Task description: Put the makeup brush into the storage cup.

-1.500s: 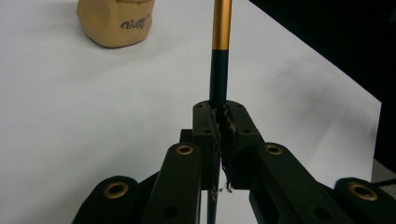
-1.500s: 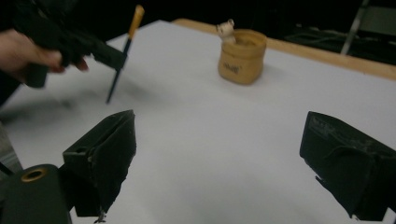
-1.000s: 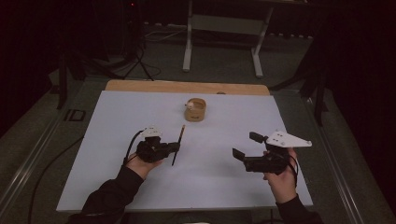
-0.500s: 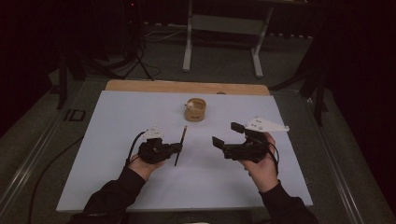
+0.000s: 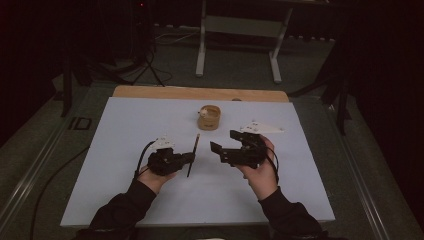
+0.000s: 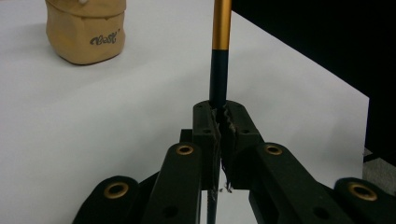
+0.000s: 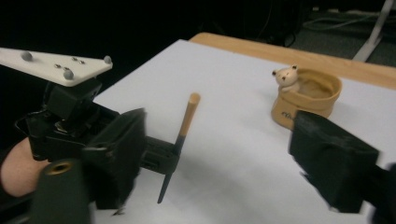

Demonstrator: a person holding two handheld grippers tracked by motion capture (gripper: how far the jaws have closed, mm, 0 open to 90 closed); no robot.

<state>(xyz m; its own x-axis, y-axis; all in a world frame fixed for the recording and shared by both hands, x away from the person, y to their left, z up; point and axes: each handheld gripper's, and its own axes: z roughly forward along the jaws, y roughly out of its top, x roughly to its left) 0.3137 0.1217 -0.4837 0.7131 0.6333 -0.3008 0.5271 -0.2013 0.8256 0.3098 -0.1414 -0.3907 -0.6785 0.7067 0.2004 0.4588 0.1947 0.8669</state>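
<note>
On pot (image 7: 306, 100), bear; overhead, unclear.

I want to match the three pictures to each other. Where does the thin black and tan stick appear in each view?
High view: the stick is near the middle, clamped in the left gripper.
Left gripper view: the stick rises from the shut jaws to the top edge.
Right gripper view: the stick stands left of centre, tan end up.
Shared landmark: the tan pot on the white table.
</note>
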